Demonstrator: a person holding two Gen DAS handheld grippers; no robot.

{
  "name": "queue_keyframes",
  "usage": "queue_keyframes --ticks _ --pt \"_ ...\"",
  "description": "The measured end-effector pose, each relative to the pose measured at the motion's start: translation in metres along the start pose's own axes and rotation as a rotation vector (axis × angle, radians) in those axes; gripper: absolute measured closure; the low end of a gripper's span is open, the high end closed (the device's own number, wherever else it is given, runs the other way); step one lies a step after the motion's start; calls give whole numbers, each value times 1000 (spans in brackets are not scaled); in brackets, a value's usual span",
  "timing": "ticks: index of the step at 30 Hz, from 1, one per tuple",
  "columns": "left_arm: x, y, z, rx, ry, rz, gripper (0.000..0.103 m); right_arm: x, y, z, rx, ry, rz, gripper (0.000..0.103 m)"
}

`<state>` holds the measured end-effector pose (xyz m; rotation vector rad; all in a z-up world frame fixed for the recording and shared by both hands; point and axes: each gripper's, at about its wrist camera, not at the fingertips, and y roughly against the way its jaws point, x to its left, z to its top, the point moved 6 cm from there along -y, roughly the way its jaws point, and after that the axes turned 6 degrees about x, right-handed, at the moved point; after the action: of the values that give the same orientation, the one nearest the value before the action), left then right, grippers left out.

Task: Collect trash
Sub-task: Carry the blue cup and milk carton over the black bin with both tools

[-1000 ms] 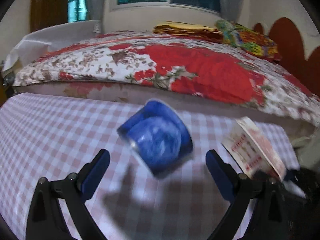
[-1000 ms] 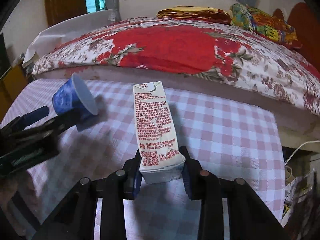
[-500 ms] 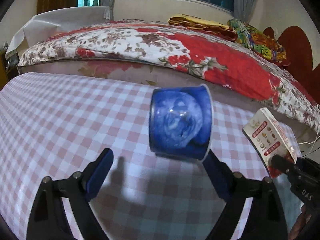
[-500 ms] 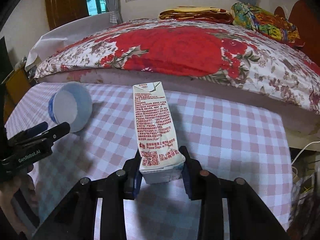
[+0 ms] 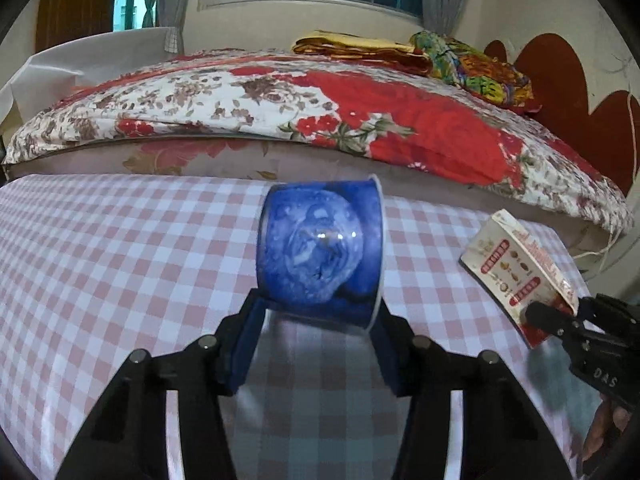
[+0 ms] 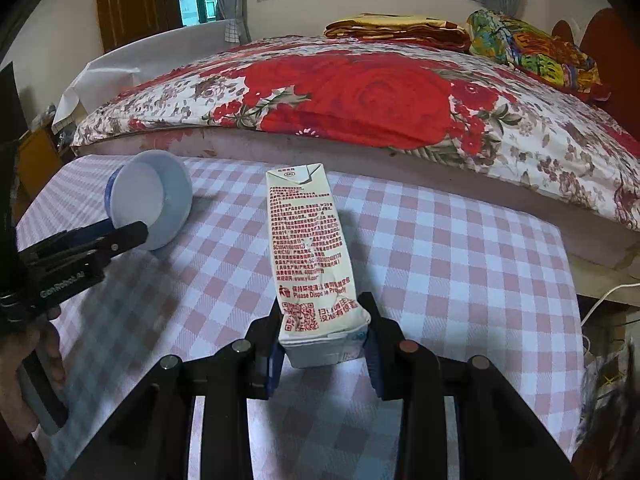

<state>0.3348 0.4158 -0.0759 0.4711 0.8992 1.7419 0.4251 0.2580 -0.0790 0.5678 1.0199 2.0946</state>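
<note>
Right hand-held gripper [image 6: 323,350] grips the milk carton [image 6: 312,264], left hand-held gripper [image 5: 316,316] is closing around the blue cup [image 5: 320,250]; no bin visible, so disposal remains.

There are one blue cup [image 5: 320,256], one carton [image 6: 310,256], two claws, left [image 5: 318,322] and right [image 6: 324,340], one checked tabletop [image 6: 460,248], and one bed [image 6: 360,96].

Counter [image 5: 120,248]: pink-and-white check cloth. Bearing: blue cup [image 5: 320,248] on its side, near the back edge.
</note>
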Motion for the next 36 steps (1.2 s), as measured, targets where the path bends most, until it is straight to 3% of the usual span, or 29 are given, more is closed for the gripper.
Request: queue_keyframes --ticks 7,17,29,36 --pt "-7 28 -14 -24 -18 -29 51 7 17 -18 -4 12 9 67" --pt "-42 90 -47 -80 -58 -73 51 10 93 -52 -84 10 -4 67" --pt "-95 146 -106 -87 -72 -155 51 -25 184 -145 -128 -55 -66 67" --pt "-142 174 -137 -100 -145 -204 51 -55 224 -197 -145 -119 -117 67"
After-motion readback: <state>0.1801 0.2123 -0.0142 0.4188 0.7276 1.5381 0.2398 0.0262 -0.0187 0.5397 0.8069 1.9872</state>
